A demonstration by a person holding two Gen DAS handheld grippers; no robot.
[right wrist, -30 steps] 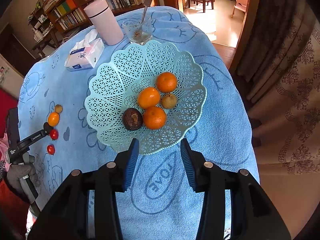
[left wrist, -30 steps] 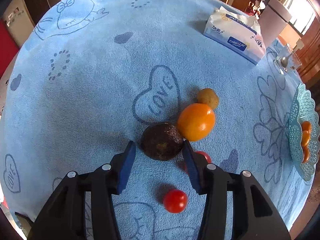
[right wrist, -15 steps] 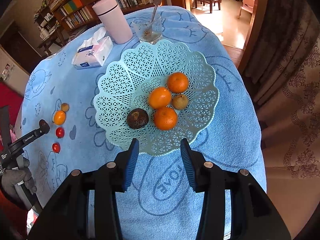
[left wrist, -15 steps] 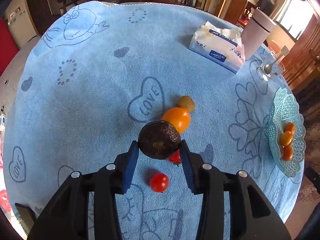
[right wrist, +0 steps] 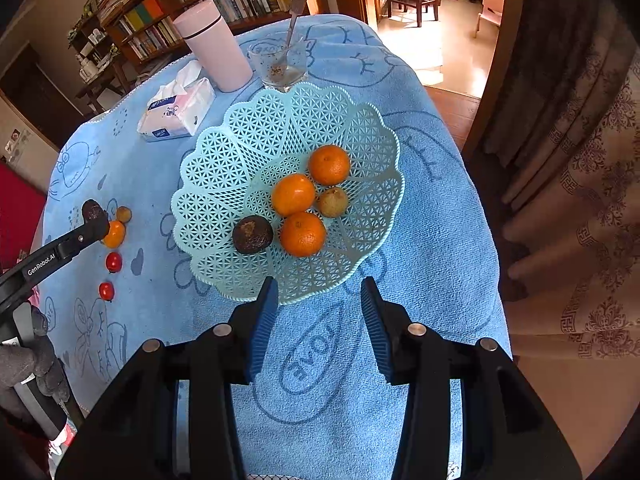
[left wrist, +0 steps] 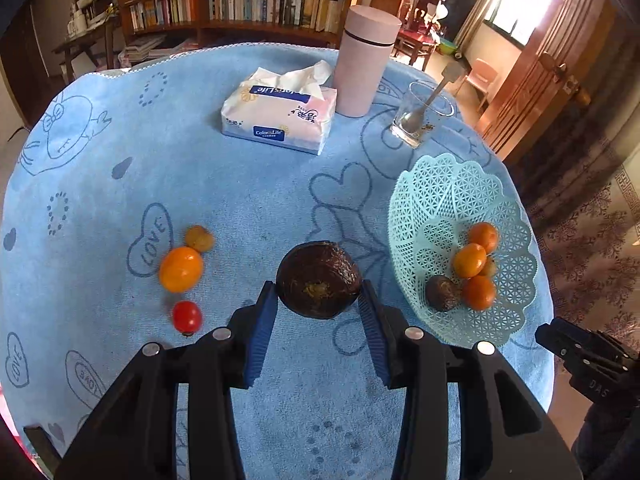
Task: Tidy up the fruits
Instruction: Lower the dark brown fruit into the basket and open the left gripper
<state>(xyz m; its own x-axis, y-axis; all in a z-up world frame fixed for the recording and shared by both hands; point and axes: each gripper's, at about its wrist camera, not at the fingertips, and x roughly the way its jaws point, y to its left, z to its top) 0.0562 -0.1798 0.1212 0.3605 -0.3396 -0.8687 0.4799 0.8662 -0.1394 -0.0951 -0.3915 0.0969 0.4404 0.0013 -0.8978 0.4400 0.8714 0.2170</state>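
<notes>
L gripper [left wrist: 319,306] is clenched on a dark fruit [left wrist: 319,279], both blue pads pressing its sides, fruit lifted clear of the blue cloth [left wrist: 248,200] on the worktop. Just L of the gripper, on the cloth: a red tomato [left wrist: 187,316], beyond it an orange [left wrist: 180,269], then a small brown fruit [left wrist: 199,238] touching the orange. In the R wrist view a 2nd tomato [right wrist: 106,291] lies nearer than the 1st, w/ a gloved hand [right wrist: 34,364] on the L gripper's handle. To the R of the L gripper, near but apart, sits the teal lattice basket [left wrist: 440,188]. Far ahead: tissue pack [left wrist: 278,114], pink tumbler [left wrist: 366,60] behind it, and a glass [left wrist: 420,118] w/ a spoon standing in it.

R gripper [right wrist: 319,306] is released, jaws apart w/ nothing between them, hanging over the cloth just short of the basket's near rim. Straight ahead inside the basket: another dark fruit [right wrist: 253,234] to the front L, touching an orange [right wrist: 303,233]; behind those a 2nd orange [right wrist: 293,194] and a small brownish fruit [right wrist: 332,201]; furthest back a 3rd orange [right wrist: 329,164]. All five cluster around the basket's centre. Past the basket's far rim stand the glass, tumbler and tissue pack, w/ bookshelves [right wrist: 192,4] beyond the worktop. Well off to the L, the L gripper holds its dark fruit above the loose fruits.
</notes>
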